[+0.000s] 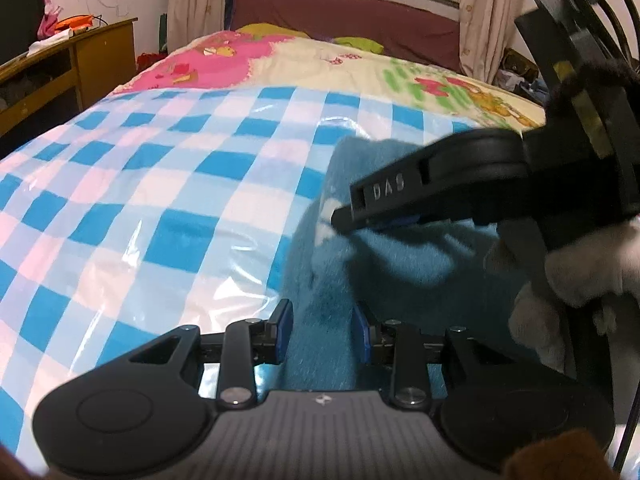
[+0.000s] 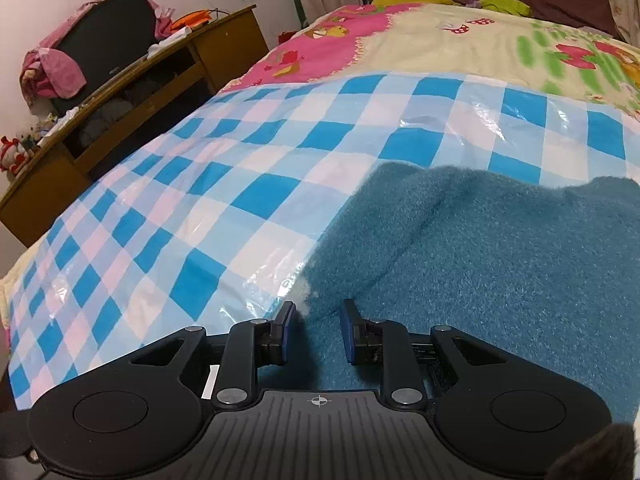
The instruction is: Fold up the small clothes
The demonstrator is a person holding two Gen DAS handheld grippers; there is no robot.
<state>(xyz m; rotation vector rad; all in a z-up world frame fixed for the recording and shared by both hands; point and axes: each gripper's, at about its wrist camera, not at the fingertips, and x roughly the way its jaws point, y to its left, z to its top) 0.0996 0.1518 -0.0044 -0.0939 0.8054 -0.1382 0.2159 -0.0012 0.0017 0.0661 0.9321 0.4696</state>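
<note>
A teal fleece garment [image 1: 400, 264] lies on the blue-and-white checked plastic sheet [image 1: 160, 200] on the bed. My left gripper [image 1: 322, 332] is open, its blue pads on either side of a raised fold of the garment. My right gripper [image 1: 360, 220] shows in the left wrist view, reaching in from the right over the garment. In the right wrist view the right gripper [image 2: 316, 330] is open over the left edge of the garment [image 2: 500, 264], with a white patch of it by the left pad.
The checked sheet [image 2: 200, 208] covers the near part of the bed; a cartoon-print quilt [image 2: 460, 40] lies beyond it. A wooden desk [image 2: 132, 92] with clothes and a dark monitor stands to the left. A gloved hand [image 1: 580, 276] holds the right gripper.
</note>
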